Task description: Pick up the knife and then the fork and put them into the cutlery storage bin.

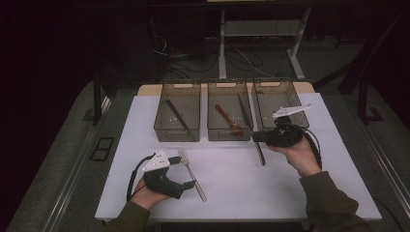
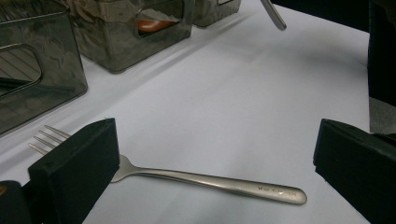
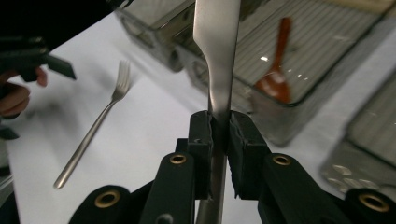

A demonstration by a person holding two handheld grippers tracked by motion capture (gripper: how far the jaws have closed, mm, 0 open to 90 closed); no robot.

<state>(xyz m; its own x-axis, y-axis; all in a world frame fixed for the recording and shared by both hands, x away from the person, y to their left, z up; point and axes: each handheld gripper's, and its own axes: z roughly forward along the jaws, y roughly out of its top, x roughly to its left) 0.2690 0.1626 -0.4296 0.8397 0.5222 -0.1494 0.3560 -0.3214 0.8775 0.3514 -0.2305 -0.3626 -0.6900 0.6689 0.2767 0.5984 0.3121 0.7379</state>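
Dim room, cables on the floor beyond a white table (image 1: pixel 145 121). Three smoky clear bins along its far edge: left bin (image 1: pixel 177 112) with a dark utensil (image 1: pixel 177 115) lying slantwise, middle bin (image 1: pixel 228 111) with a red-brown spoon (image 1: pixel 229 120), right bin (image 1: pixel 279 103) behind the right gripper.

Near the front edge, left gripper (image 1: pixel 186 175) held low in the left hand (image 1: pixel 145 195), jaws spread wide — nothing between them. A metal fork (image 2: pixel 210 182) flat on the table beside it, tines toward the bins; in the left gripper view, one pad (image 2: pixel 74 172) just over the fork's neck, the other well off past the handle end.

Right gripper (image 1: pixel 257 137) in the right hand (image 1: pixel 300 154), in front of the middle and right bins, clamped tight on a table knife (image 3: pixel 218 70) — blade lifted over the middle bin's near wall, handle slanting down toward the table.
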